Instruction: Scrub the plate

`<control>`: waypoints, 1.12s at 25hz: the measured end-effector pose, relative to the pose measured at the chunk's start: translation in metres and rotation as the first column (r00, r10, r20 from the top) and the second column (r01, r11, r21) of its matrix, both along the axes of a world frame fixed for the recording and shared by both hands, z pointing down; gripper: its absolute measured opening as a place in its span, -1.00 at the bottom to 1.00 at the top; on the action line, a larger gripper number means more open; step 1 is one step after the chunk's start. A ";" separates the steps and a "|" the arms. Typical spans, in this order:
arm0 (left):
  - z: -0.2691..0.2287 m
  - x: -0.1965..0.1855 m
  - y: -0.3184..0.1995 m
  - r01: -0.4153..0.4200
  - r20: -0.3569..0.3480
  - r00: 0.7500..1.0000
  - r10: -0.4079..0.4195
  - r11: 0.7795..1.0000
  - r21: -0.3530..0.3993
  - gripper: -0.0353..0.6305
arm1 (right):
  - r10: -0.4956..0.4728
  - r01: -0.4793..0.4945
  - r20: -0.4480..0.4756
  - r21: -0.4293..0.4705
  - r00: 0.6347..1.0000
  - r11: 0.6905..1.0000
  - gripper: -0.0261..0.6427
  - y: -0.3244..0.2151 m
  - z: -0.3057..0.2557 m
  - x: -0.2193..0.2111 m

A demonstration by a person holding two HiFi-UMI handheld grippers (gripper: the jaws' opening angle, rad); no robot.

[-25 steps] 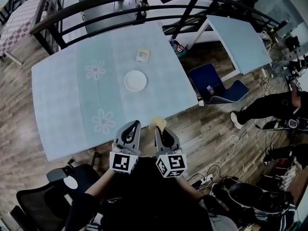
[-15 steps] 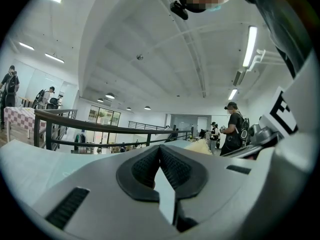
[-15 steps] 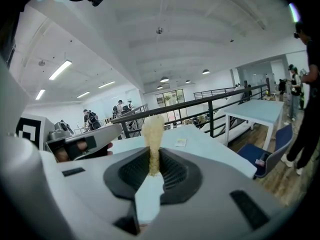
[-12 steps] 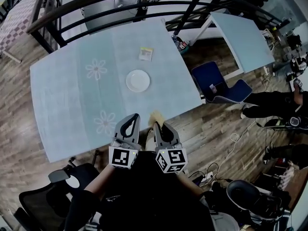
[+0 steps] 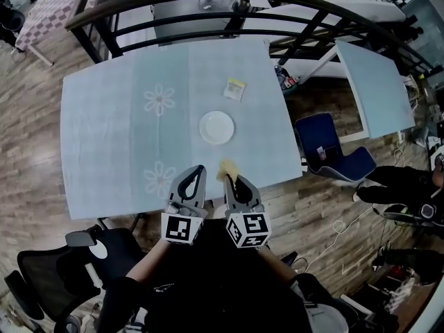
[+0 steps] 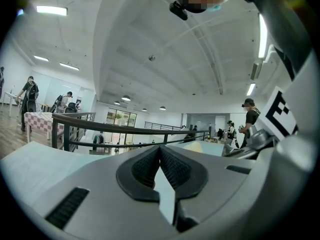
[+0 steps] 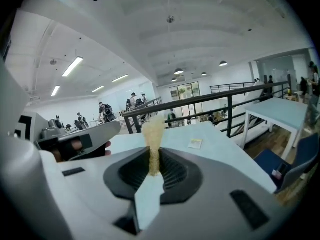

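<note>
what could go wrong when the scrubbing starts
The plate sits on the table with nothing holding it; the left gripper is shut and empty, so scrubbing may push it sliding. The right gripper pinches the sponge by one end only, so it might bend or slip.

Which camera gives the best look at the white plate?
The head view: the plate lies whole and uncovered on the light blue table, seen from above. I cannot make it out in either gripper view; the right gripper view shows mostly the yellow sponge clamped between the jaws.
</note>
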State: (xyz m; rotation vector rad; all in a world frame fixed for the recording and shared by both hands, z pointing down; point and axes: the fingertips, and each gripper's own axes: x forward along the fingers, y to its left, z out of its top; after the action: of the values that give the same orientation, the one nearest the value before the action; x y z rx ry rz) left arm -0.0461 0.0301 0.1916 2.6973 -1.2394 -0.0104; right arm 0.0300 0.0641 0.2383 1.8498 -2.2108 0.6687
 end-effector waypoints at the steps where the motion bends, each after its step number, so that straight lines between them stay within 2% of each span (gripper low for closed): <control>1: 0.000 0.000 -0.005 0.016 0.007 1.000 -0.016 1.000 0.001 -0.86 | -0.021 0.021 0.002 -0.001 1.000 1.000 -0.77 -0.007 0.000 0.000; 5: -0.003 0.004 -0.025 0.082 0.022 0.996 -0.082 0.997 0.012 -0.86 | -0.088 0.088 0.004 -0.004 0.996 0.996 -0.77 -0.034 -0.003 0.009; 15: 0.004 0.019 -0.055 0.228 0.048 0.973 -0.227 0.973 -0.022 -0.86 | -0.216 0.217 0.038 -0.021 0.976 0.976 -0.77 -0.089 0.000 0.023; 28: 0.030 0.039 -0.070 0.355 0.101 0.933 -0.346 0.930 -0.091 -0.86 | -0.351 0.361 0.105 -0.096 0.930 0.928 -0.77 -0.102 0.032 0.038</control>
State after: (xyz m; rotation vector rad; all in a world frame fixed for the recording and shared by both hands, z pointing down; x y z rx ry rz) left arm -0.0067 -0.0398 0.2220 2.3718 -1.6811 0.1211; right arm 0.0677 -0.0375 0.2700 1.3356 -2.4177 0.7928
